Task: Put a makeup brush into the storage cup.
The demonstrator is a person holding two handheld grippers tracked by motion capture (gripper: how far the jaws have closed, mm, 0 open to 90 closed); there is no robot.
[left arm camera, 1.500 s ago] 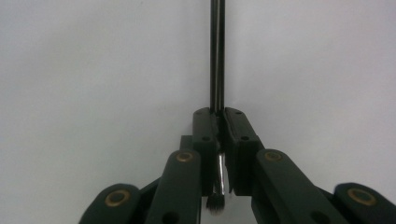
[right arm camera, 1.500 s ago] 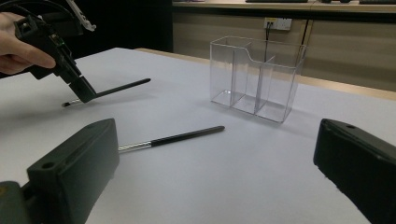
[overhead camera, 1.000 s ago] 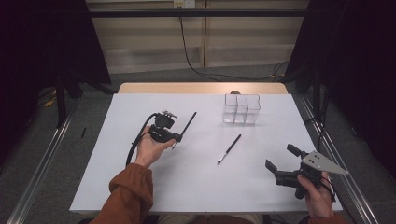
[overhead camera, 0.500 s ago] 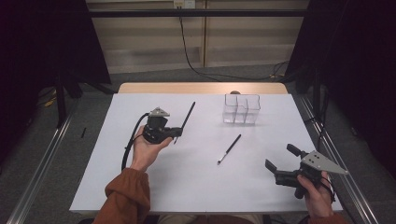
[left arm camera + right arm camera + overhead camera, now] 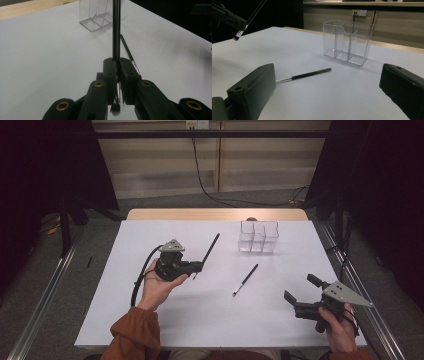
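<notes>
We see a thin black makeup brush [image 5: 208, 251] clamped in the left gripper [image 5: 196, 267], raised over the left-centre of the desk [image 5: 125, 310]; long glossy black handle slanting up toward the far edge, a silver ferrule and dark bristle tuft poking out below the jaws in the left gripper view [image 5: 115, 109]. Jaws pinched tight on the handle just above the ferrule. A second brush [image 5: 245, 279], same look, black handle with silver ferrule, lies flat mid-desk, handle end pointing to the far right corner. A clear plastic organizer [image 5: 258, 236] with three compartments stands near the far edge, right of centre, empty. Our right gripper [image 5: 298, 297] sits by the near right corner, jaws spread wide, holding nothing. No readable brand, label or writing on either brush or the organizer.
</notes>
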